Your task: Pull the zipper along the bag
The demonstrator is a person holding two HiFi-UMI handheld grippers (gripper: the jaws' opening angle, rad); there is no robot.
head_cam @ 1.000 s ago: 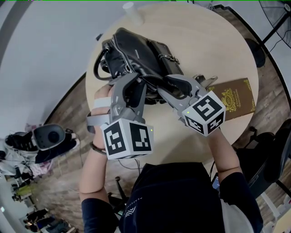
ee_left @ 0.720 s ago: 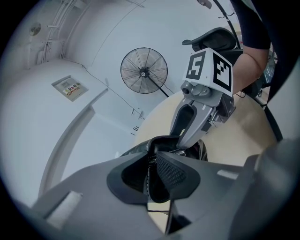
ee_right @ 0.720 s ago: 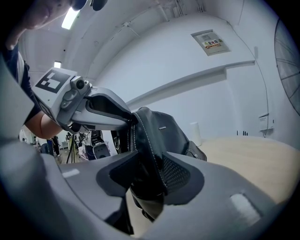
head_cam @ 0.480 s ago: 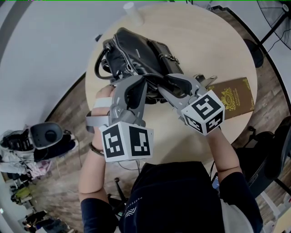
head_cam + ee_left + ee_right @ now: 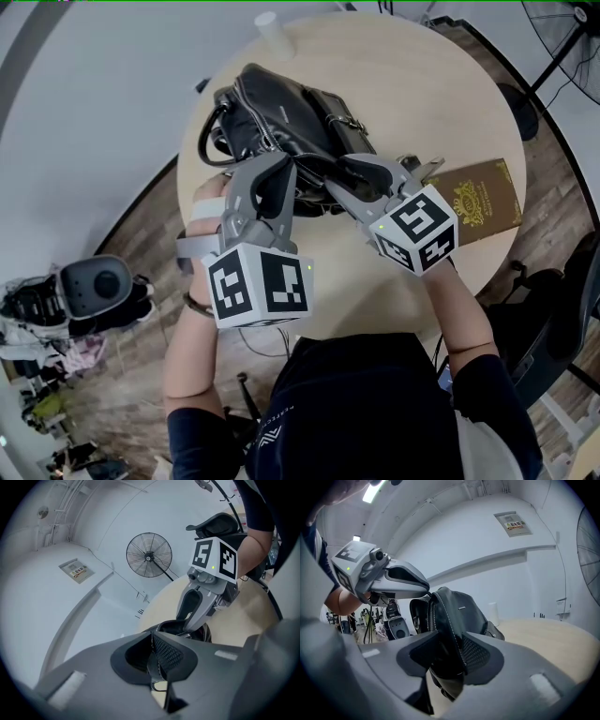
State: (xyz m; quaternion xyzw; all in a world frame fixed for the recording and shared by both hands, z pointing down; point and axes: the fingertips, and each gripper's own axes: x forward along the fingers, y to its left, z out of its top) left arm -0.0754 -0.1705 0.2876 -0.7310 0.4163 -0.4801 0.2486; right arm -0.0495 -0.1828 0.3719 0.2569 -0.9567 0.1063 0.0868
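Bag [image 5: 281,103] sits on the round bench [image 5: 422,94], right tongs [image 5: 349,174] clamped on its leather end, I guess to anchor it, while the left tongs [image 5: 279,169] have just been closing and now pinch what looks like the zipper pull [image 5: 156,670], ready to drag.

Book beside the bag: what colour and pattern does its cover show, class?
The book is brown with a gold emblem and gold border, best seen in the head view.
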